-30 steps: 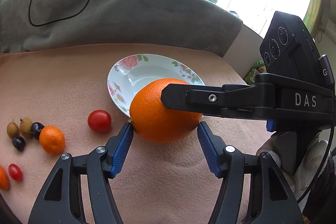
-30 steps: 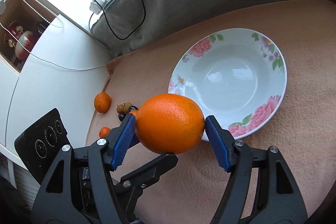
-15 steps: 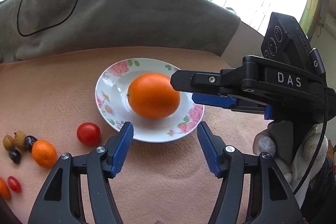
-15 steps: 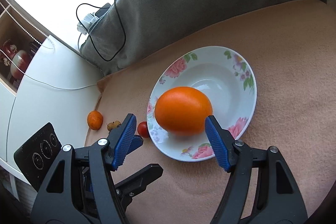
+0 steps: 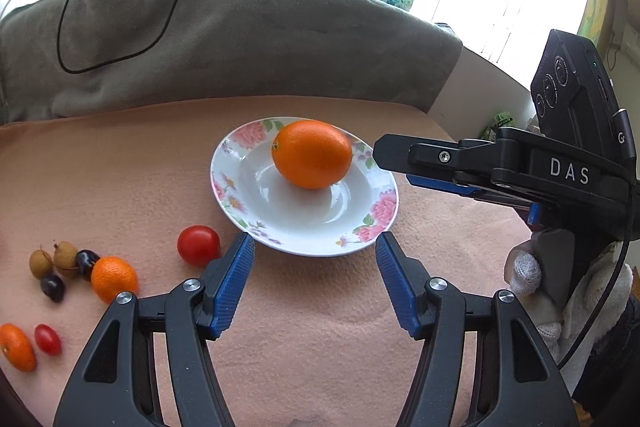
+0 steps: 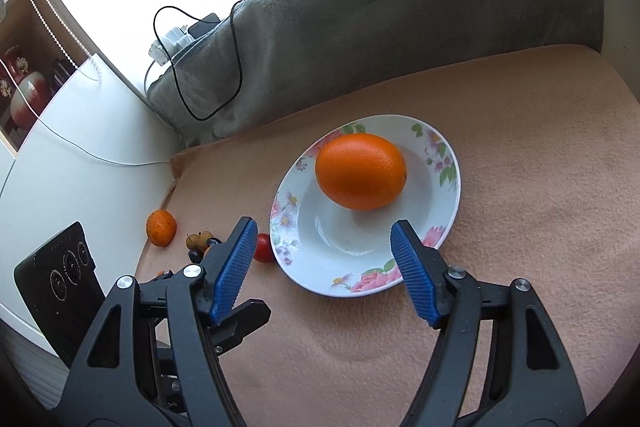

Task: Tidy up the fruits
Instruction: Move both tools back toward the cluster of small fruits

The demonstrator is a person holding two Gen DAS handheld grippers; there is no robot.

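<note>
A large orange (image 5: 312, 154) lies in the white flowered plate (image 5: 296, 215) on the peach cloth, towards its far rim. My left gripper (image 5: 314, 241) is open at the plate's near rim, nothing between its blue pads. From the right, my right gripper (image 5: 394, 167) reaches to the plate's right rim. In the right wrist view the orange (image 6: 360, 171) rests in the plate (image 6: 360, 255), and my right gripper (image 6: 323, 227) stands open and clear of the fruit. A cherry tomato (image 5: 199, 245) sits just left of the plate.
Left of the plate lie a small mandarin (image 5: 114, 279), longans (image 5: 60, 259), dark grapes (image 5: 54, 287), another mandarin (image 5: 16, 347) and a small tomato (image 5: 47, 338). A grey blanket roll (image 5: 240, 39) with a black cable (image 5: 100, 27) bounds the far side. A gloved hand (image 5: 528, 275) holds the right gripper.
A second ago the orange was up between the right gripper's pads, near the left gripper's tips. It now lies in the plate, and both grippers have drawn back from it.
</note>
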